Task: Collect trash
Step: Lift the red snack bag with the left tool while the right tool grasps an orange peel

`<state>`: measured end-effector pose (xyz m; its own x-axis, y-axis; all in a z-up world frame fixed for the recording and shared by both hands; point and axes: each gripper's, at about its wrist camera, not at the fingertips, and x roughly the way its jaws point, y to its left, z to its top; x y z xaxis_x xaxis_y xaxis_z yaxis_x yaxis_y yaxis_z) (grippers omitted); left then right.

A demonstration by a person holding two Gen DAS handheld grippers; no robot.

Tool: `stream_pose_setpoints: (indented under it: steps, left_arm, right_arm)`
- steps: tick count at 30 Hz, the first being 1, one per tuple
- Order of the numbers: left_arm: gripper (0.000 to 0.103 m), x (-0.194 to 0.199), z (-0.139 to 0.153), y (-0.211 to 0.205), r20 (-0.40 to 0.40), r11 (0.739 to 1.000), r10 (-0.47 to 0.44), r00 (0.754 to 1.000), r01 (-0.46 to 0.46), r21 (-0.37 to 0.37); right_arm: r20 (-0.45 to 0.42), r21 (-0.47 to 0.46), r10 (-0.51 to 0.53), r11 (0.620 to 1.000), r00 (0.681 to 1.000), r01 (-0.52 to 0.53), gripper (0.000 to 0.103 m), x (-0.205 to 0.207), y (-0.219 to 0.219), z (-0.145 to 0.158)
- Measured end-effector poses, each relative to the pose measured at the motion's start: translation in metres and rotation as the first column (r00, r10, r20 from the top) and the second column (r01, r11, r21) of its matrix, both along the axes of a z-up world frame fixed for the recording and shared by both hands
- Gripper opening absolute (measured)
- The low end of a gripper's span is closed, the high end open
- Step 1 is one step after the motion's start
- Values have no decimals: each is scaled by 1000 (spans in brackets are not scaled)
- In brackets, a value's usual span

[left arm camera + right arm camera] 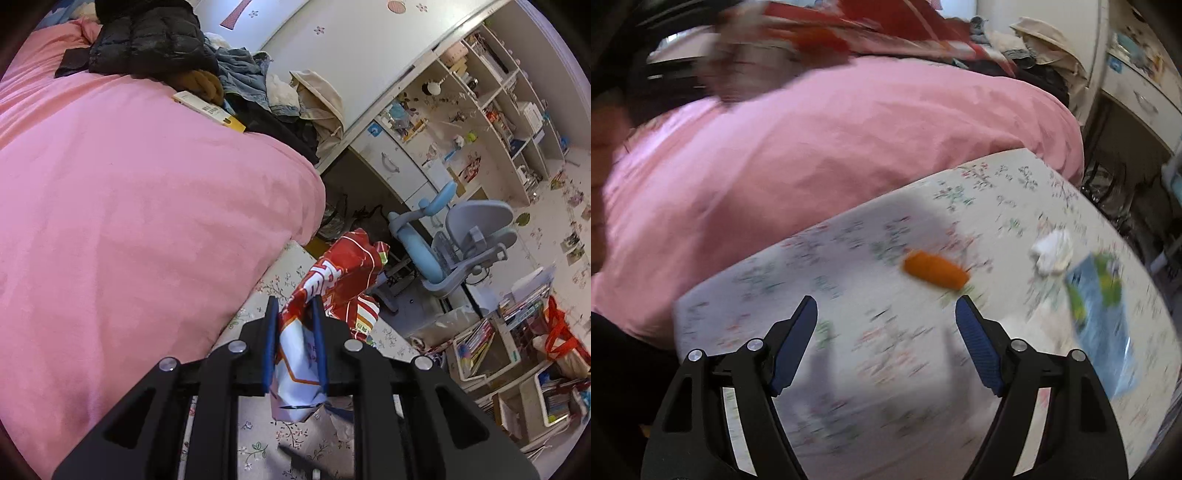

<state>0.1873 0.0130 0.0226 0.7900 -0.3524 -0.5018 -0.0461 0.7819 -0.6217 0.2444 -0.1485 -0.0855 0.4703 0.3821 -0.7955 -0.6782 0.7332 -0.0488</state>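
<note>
While the red wrapper point(332, 291) is pinched between the narrowed pads of the left gripper point(297, 345) and held off the floral sheet point(871, 332), the right gripper point(886, 317) is seen with its jaws wide and empty above that sheet. Remaining trash is shown on the sheet in the right wrist view: an orange piece point(934, 274) just ahead of the right fingertips, a white wad point(1052, 251) further right, and a blue packet point(1099, 317) beside the wad. The pink duvet point(129, 206) is piled against the sheet's far edge. The grip is taken on the wrapper's pale lower end only, so the long red part hangs free; it is judged that slippery foil could be drawn out of the pads by a quick swing or a snag on the duvet. The right view is blurred, and a hurried closure could be expected to miss or nudge the orange piece away. No trash bin can be identified; white crates point(476, 347) by the shelves are seen to hold books, and what the wrapper contains cannot be told
</note>
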Motion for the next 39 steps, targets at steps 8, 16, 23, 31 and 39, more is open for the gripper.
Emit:
stream_pose_setpoints:
  steps: [8, 16, 23, 31, 39]
  left_arm:
    - [19, -4, 8, 9, 36, 1000, 2, 999, -2, -3]
    - [19, -4, 8, 9, 36, 1000, -5, 999, 5, 7]
    - [19, -6, 7, 0, 29, 999, -27, 999, 26, 31]
    - [19, -14, 2, -23, 15, 993, -75, 997, 74, 93]
    - [19, -35, -10, -51, -21, 980, -133, 991, 134, 150]
  right_arm:
    - [-54, -130, 25, 991, 998, -32, 52, 50, 13, -27]
    - [-99, -76, -7, 997, 995, -1, 40, 46, 8, -29]
    - [-91, 59, -45, 997, 995, 51, 39, -36, -33, -10]
    - [-120, 125, -266, 952, 956, 280, 39, -98, -132, 4]
    - [-109, 197, -364, 904, 925, 379, 39, -105, -161, 18]
